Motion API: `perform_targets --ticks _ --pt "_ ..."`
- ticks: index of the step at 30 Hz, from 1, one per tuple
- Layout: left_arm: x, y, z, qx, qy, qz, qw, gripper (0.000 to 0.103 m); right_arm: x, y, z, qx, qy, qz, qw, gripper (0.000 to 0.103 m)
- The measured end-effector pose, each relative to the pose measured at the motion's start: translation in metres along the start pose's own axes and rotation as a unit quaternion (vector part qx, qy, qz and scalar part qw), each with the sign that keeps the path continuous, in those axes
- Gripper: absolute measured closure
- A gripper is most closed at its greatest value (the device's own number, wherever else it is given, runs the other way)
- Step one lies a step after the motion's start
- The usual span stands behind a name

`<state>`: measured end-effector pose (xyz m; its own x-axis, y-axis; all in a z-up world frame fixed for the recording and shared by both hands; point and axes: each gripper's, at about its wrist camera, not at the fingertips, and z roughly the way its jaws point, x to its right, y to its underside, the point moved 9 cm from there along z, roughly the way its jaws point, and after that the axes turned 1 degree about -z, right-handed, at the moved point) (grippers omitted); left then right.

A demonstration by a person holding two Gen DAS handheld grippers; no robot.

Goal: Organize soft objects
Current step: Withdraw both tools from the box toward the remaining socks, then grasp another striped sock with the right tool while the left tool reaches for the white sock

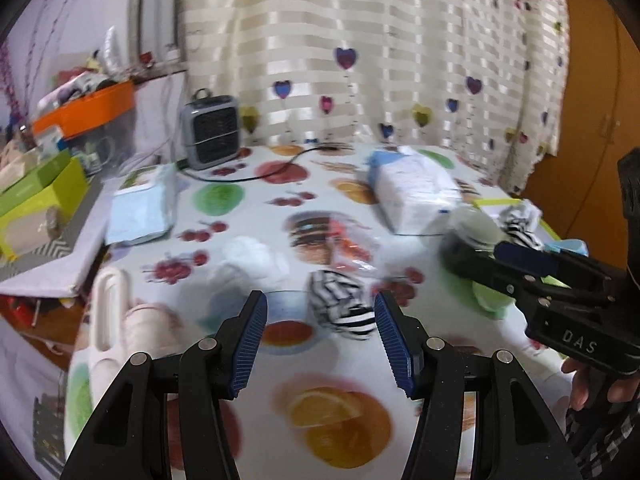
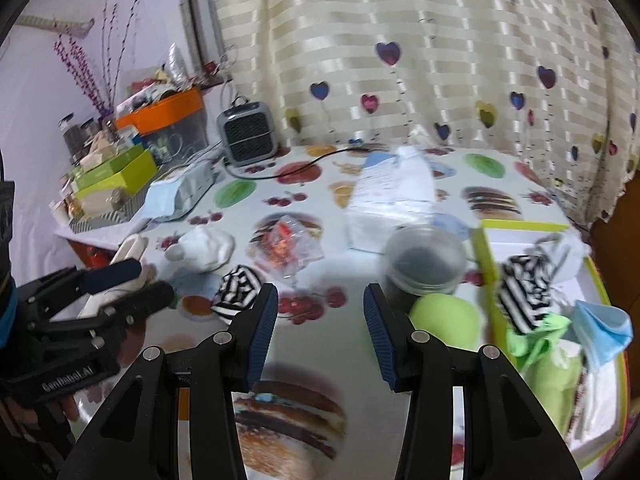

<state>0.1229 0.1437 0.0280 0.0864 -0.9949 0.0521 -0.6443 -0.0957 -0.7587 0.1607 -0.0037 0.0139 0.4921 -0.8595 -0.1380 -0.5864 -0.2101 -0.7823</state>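
Lettering "DAS" marks the right gripper (image 1: 516,258), "Genrobot.AI" the left gripper (image 2: 124,280); both released, grasping nothing

Black grippers (image 1: 320,336) w/ blue ribbed pads (image 2: 264,336), silver screws; checked sleeve (image 1: 600,440).

— What carries everything?
— A table (image 2: 320,208) under a fruit-print cloth.
— And directly on it?
— A striped sock bundle (image 2: 238,289), white cloth (image 2: 206,246), grey fan (image 2: 248,134), wipes pack (image 2: 390,196), green-rimmed box (image 2: 490,264).
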Motion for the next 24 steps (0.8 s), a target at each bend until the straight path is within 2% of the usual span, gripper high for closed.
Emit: perform_targets --ticks 6,10,21,24 --pt "-0.045 0.006 0.003 -0.007 -0.034 -0.032 0.9989 0.047 -0.026 0.009 0.029 -0.032 -0.043 -0.006 0.999 0.057" --pt "-0.065 0.009 0.004 -0.010 -0.041 -0.051 0.9978 0.047 -0.041 0.013 0.046 -0.045 -0.063 -0.015 0.997 0.057" --pt "-0.099 0.009 0.005 -0.013 -0.057 -0.064 0.9962 0.047 -0.067 0.016 0.077 -0.066 -0.081 -0.049 0.993 0.057" --pt "-0.104 0.006 0.007 -0.015 -0.058 -0.064 0.9962 0.047 -0.071 0.016 0.084 -0.069 -0.074 -0.067 0.993 0.057"
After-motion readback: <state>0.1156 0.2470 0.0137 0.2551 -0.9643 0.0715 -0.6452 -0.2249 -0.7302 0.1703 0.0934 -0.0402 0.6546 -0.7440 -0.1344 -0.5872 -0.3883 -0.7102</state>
